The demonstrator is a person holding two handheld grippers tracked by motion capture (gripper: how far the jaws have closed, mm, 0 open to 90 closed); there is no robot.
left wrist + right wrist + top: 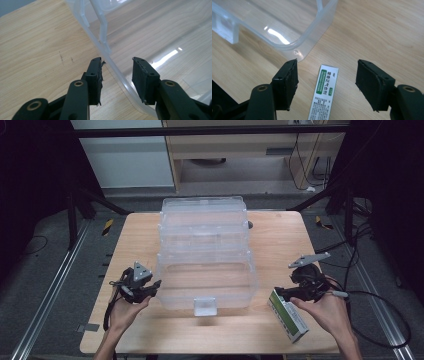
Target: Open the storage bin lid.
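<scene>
Dim dark surroundings, lit table (140, 235), glare streaks on clear box (165, 57), soft focus

— What do we see besides the work?
— A wooden tabletop (150, 235) and grey floor (45, 270).
— And behind it?
— We see a pale cabinet (225, 150) and hanging cables (320, 165).

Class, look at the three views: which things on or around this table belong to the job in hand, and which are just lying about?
In the job:
clear plastic box
green-and-white carton
left claw, astride the box wall
right claw, open over the carton

Lying about:
wooden table
cables on the floor
yellow-black tape marks
</scene>
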